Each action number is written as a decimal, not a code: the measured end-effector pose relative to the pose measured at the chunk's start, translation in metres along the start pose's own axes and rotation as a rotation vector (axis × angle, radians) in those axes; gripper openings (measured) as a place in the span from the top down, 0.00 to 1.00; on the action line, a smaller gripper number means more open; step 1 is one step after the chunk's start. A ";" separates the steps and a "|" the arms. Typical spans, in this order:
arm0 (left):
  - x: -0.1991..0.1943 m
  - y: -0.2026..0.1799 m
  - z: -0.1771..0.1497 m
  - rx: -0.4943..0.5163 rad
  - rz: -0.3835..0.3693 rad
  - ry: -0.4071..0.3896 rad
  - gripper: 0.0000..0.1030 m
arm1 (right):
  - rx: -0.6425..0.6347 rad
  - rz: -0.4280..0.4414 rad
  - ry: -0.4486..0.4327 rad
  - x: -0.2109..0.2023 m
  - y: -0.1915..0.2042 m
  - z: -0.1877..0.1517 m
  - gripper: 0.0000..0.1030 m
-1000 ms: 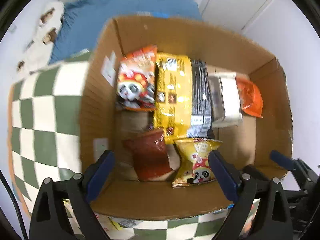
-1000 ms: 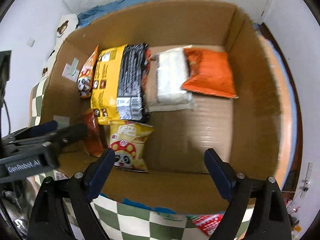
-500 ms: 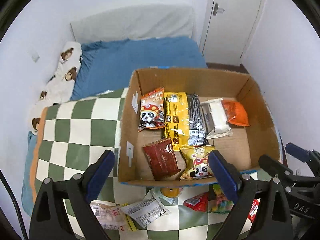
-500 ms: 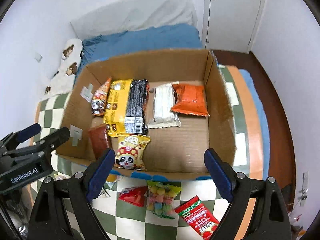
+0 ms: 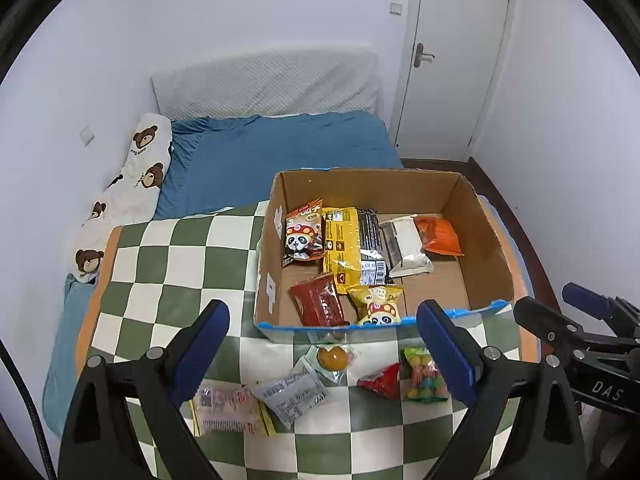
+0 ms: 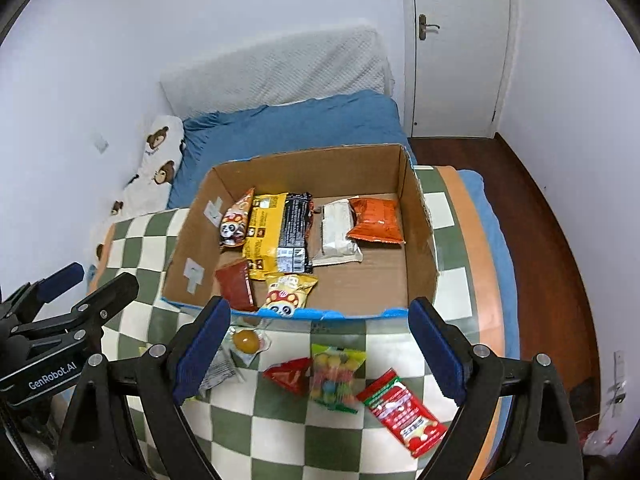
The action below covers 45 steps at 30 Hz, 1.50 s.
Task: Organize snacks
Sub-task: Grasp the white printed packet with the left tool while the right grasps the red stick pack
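Note:
An open cardboard box (image 5: 490, 256) (image 6: 418, 256) sits on the checkered cloth and holds several snack packs, among them a yellow pack (image 5: 340, 246) (image 6: 264, 232) and an orange pack (image 5: 440, 236) (image 6: 376, 222). Loose snacks lie in front of it: a candy bag (image 5: 424, 376) (image 6: 334, 376), a small red pack (image 5: 382, 380) (image 6: 290, 374), a jelly cup (image 5: 332, 358) (image 6: 245, 340), a grey pack (image 5: 292, 396), a pink wafer pack (image 5: 228, 404) and a red strawberry pack (image 6: 402, 412). My left gripper (image 5: 322, 352) and right gripper (image 6: 318, 348) hover open and empty above these loose snacks.
A blue bed (image 5: 280, 156) with a bear-print pillow (image 5: 136, 176) lies behind the box. A white door (image 5: 452, 56) and dark wooden floor (image 6: 532, 216) are at the right. Checkered cloth (image 5: 172, 272) spreads left of the box.
Both grippers have pulled back and risen out of the box. The view has widened from the box interior to the whole box, the loose snacks and the room.

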<state>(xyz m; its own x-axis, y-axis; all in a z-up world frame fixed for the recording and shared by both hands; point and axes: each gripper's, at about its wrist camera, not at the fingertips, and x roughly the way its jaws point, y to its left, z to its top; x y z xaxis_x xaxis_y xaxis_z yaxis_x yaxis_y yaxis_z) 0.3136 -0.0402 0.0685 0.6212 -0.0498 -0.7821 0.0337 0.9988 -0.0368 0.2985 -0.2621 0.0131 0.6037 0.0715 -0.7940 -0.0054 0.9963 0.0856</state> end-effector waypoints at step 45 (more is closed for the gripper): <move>0.195 0.041 -0.183 -0.182 -0.148 0.737 0.44 | 0.191 -0.137 0.601 0.176 -0.085 -0.167 0.46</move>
<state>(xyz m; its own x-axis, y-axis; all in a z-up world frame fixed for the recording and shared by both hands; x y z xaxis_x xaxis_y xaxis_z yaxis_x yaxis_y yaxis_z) 0.2927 -0.0080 -0.1996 -0.0637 -0.2314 -0.9708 -0.0936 0.9698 -0.2250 0.2721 -0.3259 -0.2344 0.0363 0.0133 -0.9993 0.2152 0.9763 0.0208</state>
